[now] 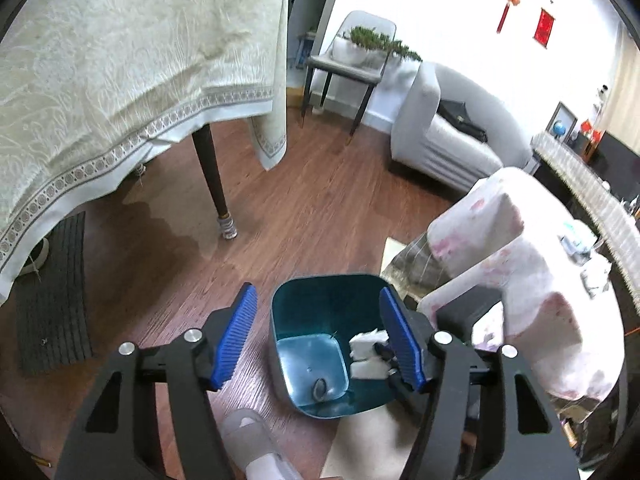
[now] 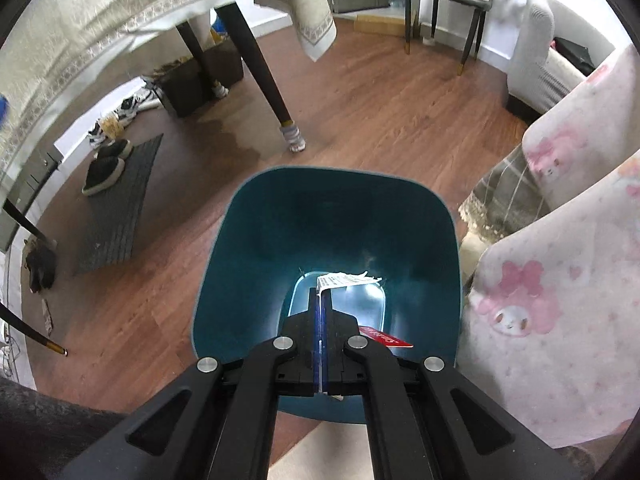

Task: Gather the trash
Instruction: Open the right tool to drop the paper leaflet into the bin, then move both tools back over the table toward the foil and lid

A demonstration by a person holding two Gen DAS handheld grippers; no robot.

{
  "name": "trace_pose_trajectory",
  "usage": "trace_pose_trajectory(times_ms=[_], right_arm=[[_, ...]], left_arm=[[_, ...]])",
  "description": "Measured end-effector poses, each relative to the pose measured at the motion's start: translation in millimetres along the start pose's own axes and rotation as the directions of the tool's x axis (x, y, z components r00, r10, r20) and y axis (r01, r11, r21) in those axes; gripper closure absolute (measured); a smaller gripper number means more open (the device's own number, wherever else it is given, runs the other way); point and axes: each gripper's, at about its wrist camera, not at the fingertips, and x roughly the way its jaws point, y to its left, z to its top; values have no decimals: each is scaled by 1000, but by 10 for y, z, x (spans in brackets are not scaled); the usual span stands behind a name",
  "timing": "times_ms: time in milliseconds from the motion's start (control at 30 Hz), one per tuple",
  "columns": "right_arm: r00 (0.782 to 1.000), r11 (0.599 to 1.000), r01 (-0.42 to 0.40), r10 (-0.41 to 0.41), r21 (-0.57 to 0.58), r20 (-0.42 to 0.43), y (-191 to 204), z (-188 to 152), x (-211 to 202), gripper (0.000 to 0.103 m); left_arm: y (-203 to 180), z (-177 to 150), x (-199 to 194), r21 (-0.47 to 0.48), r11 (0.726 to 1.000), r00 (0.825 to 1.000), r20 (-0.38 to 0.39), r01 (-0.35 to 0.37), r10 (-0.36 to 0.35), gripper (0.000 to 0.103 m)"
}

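A teal trash bin (image 1: 288, 308) stands on the wood floor. My left gripper (image 1: 320, 336) is open and empty above it, blue pads wide apart. In the left wrist view the right gripper's tip with white paper (image 1: 370, 350) shows inside the bin, and a small dark ring (image 1: 320, 389) lies on the bin's bottom. In the right wrist view my right gripper (image 2: 321, 296) is shut on a white and red wrapper (image 2: 344, 280), held over the bin (image 2: 248, 264) opening. The wrapper's red end (image 2: 386, 338) sticks out to the right of the fingers.
A table with a pale cloth (image 1: 120, 60) and dark legs (image 1: 212, 176) stands left. A dark mat (image 2: 116, 208) with shoes (image 2: 106, 168) lies on the floor. A pink-patterned fabric (image 2: 560, 280) hangs close on the right. A chair (image 1: 348, 68) and white sofa (image 1: 452, 136) stand farther back.
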Motion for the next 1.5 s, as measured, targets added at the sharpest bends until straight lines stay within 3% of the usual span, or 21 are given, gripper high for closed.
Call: trace_pose_trajectory(times_ms=[300,367,433,500,1000,1500], right_arm=[[999,999,14,-15,-30,-41,97,-48,199,102],[998,999,22,-24,-40,-53,123,-55,232,97],[998,999,12,-15,-42,-66,132,-61,257,67],[998,999,10,-13,-49,-64,148,-80,250,60],[1000,997,-6,6,-82,-2,203,-60,-12,60],[978,985,-4,40,-171,207,203,74,-1113,60]], left_arm=[[15,160,-311,-31,999,996,78,33,-31,37],[8,187,-361,-30,999,995,93,37,-34,37],[-8,218,-409,-27,999,993,109,39,-36,37],[-34,237,-437,-20,999,993,115,42,-39,37],[-152,322,-591,-9,998,985,163,61,-59,35],[-328,429,-642,5,998,980,191,60,-60,32]])
